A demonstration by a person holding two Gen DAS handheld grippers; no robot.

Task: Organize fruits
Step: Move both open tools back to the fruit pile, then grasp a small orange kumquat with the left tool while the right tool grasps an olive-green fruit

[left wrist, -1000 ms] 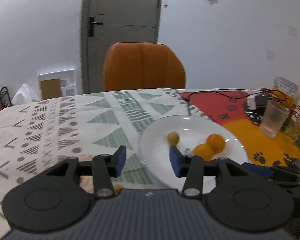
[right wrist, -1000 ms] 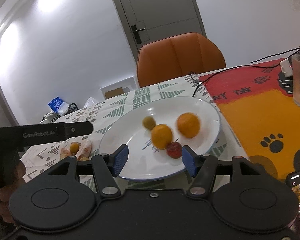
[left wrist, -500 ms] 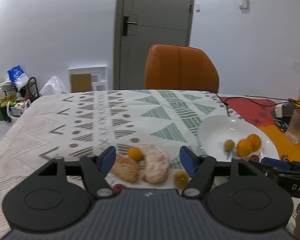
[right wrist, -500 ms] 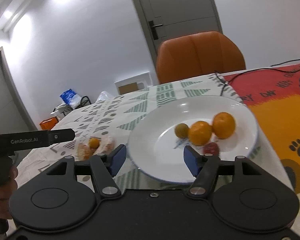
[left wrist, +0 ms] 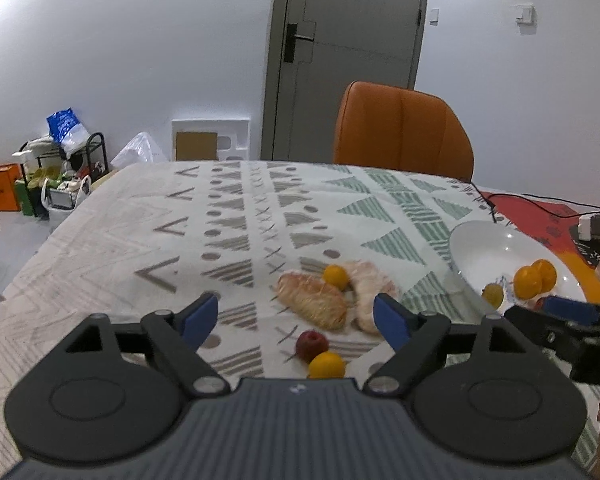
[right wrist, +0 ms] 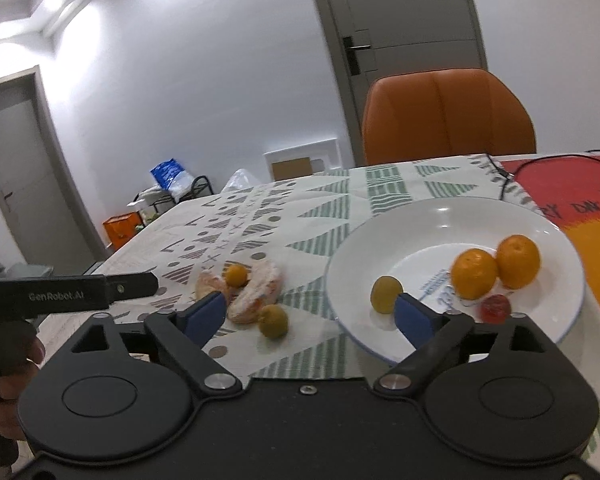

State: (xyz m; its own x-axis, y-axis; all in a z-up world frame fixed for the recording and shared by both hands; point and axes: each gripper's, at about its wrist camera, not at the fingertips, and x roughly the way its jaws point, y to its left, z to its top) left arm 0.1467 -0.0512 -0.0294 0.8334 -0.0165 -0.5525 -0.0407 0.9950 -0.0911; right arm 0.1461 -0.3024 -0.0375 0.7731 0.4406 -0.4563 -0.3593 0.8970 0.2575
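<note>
A home dining room: a patterned-cloth table [left wrist: 228,216], an orange chair [left wrist: 400,128], a grey door [left wrist: 348,40], household clutter on a floor rack [left wrist: 68,168].

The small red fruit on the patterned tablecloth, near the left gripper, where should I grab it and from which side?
Grip the small round red fruit across its middle, coming down from above with the open left gripper. A yellow fruit touches its near side and a peeled pinkish citrus segment lies just beyond, so its left and right flanks look like the clear ones for the fingers.
</note>
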